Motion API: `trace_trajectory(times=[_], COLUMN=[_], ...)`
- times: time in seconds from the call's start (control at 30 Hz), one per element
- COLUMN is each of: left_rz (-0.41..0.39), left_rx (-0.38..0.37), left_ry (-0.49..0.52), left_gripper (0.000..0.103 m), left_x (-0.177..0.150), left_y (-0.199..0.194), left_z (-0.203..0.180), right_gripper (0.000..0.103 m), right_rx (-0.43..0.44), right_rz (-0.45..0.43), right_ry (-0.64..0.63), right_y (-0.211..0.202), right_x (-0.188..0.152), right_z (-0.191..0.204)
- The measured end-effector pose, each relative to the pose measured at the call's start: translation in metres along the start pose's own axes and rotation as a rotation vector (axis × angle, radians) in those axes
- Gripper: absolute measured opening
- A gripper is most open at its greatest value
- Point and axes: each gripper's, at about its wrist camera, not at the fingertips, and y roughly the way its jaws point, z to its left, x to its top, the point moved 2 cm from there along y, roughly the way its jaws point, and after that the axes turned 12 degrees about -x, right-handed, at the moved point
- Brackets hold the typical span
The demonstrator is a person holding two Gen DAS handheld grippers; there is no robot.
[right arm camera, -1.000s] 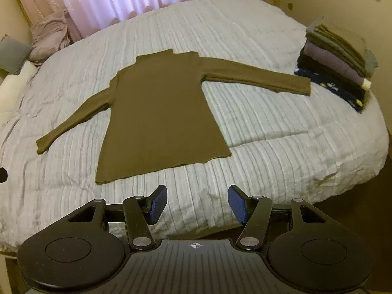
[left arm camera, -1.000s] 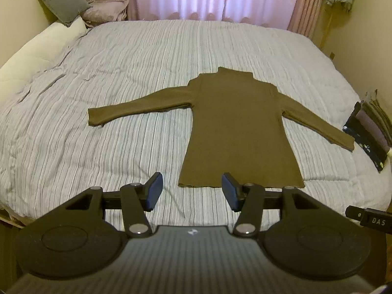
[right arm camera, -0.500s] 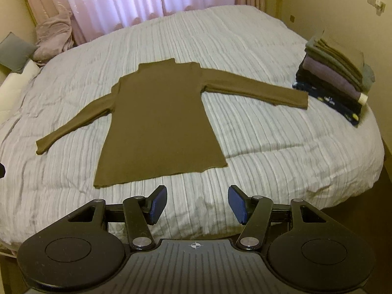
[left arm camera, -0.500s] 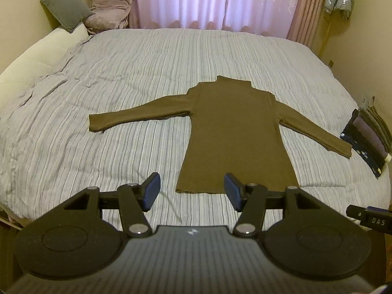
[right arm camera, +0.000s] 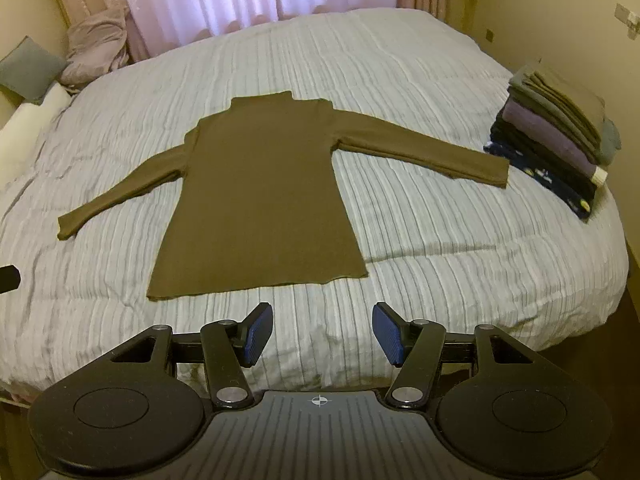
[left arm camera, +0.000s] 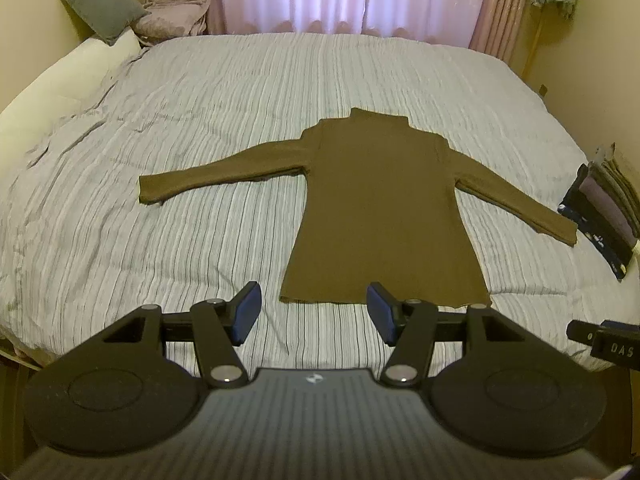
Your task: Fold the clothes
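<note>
The brown sweater (left arm camera: 380,208) lies flat on the bed (left arm camera: 200,92), soft and limp; I'd pinch a sleeve cuff. My left gripper (left arm camera: 312,314) and right gripper (right arm camera: 322,332) stand apart, empty.

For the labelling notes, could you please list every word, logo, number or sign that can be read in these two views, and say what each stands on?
"DAS" on the black part at the right edge of the left wrist view; it may be cut off.
Small round emblem, no letters, on the left gripper body.
Crosshair mark, no text, on the right gripper body.
Brown sweater and stack of folded clothes: no readable text.
</note>
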Motion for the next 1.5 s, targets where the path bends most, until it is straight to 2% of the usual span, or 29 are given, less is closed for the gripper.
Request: trace_trajectory(times=[0.5, 0.87, 1.07, 1.3, 1.5], left_rz=[0.039, 0.046, 0.083, 0.114, 0.106], left_rx=[0.052, 0.078, 0.074, 0.111, 0.056], left_ry=[-0.058, -0.112, -0.170, -0.189, -0.200], left_gripper=[0.055, 0.056, 0.056, 0.057, 0.058], left_x=[-0.008, -0.018, -0.034, -0.028, -0.013], left_y=[0.012, 0.021, 0.033, 0.043, 0.067], left_z=[0.007, -0.007, -0.017, -0.012, 0.003], right_gripper=[0.059, 0.059, 0.059, 0.059, 0.059], right_rx=[0.040, 0.050, 0.048, 0.055, 0.033], right_rz=[0.018, 0.028, 0.080, 0.111, 0.162], right_ry=[-0.064, -0.128, -0.150, -0.099, 0.000], right_y=[0.019, 0.029, 0.046, 0.060, 0.082], right_x=[0.011, 0.014, 0.009, 0.007, 0.012], right_z=[0.000, -0.010, -0.026, -0.042, -0.051])
